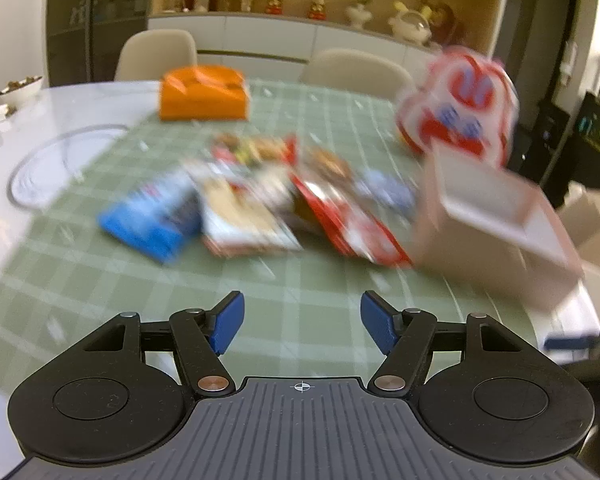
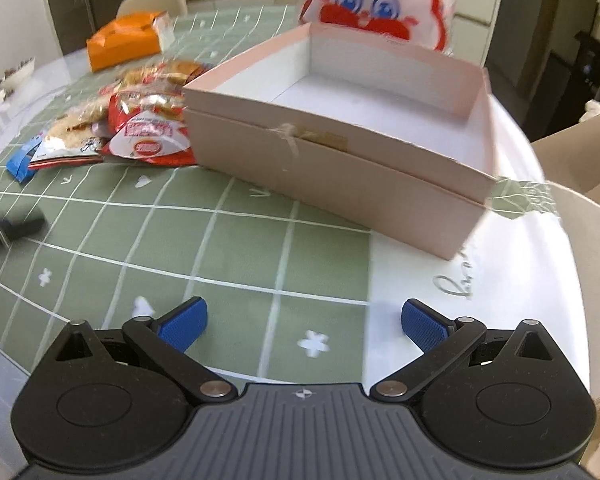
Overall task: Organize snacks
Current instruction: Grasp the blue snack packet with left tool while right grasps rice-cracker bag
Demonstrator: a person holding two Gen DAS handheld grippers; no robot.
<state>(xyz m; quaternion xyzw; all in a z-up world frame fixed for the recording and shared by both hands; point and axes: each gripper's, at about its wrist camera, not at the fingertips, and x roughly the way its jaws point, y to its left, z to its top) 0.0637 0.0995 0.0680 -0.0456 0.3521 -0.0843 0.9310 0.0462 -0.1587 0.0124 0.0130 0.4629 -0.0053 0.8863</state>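
A pile of snack packets [image 1: 256, 196] lies on the green checked tablecloth [image 1: 300, 300], with a blue packet [image 1: 152, 216] at its left and a red one [image 1: 348, 220] at its right. The left wrist view is blurred. An open pink box [image 2: 340, 152] stands to the right of the pile [image 2: 140, 128]; it also shows in the left wrist view [image 1: 492, 232]. Its inside looks empty. My left gripper [image 1: 302, 322] is open and empty above the cloth, short of the pile. My right gripper [image 2: 303, 324] is open and empty in front of the box.
A large red and white bag with a cartoon face [image 2: 380, 4] stands behind the box. An orange pack [image 1: 202, 94] lies at the far side. A glass turntable [image 1: 56, 164] sits at the left. Chairs [image 1: 356, 70] stand beyond the table. A cardboard box [image 2: 580, 200] is at the right.
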